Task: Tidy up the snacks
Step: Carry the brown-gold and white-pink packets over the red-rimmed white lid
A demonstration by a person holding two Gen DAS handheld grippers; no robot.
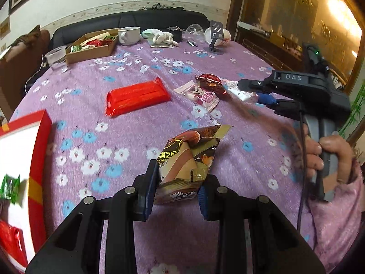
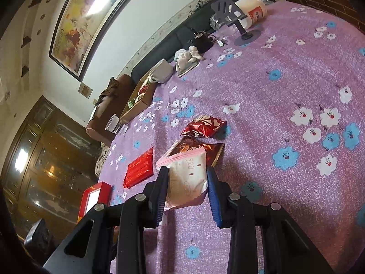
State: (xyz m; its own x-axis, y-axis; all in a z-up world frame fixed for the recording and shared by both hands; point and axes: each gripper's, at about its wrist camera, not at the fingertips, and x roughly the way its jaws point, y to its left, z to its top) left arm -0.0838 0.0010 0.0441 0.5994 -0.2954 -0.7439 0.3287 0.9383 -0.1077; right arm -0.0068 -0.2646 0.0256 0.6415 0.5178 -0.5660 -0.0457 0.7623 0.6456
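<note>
Left to right in the left wrist view: a red-rimmed box with a white inside (image 1: 38, 141) sits at the worktop's left edge, with a green wrapped sweet (image 1: 10, 188) and a red packet (image 1: 11, 239) inside it. Beyond it, a flat red foil snack pack (image 1: 136, 99) lies on the purple flowered cloth of the worktop (image 1: 127, 137).

The left tool (image 1: 178, 190) is closed on a crumpled brown and gold snack packet (image 1: 190, 159); the packet stands up between the blue-padded fingers, its top tilted right, lifted clear of the cloth.

Further right lie a pink and white wrapped snack (image 1: 203, 97) and, touching it, a dark red foil packet (image 1: 211, 82).

The right tool (image 1: 248, 92) reaches in from the right, level over the cloth, gripped by the person's right hand (image 1: 326, 157) around its grey handle. In the right wrist view, the right tool (image 2: 186, 190) is closed on a white and pink wrapped snack (image 2: 187, 178), held between both pads. Just beyond it lie a brown foil wrapper (image 2: 194, 147) and the dark red foil packet (image 2: 204, 125).

At the far edge stand a brown cardboard tray (image 1: 91, 50) and a white mug (image 1: 129, 35).
</note>
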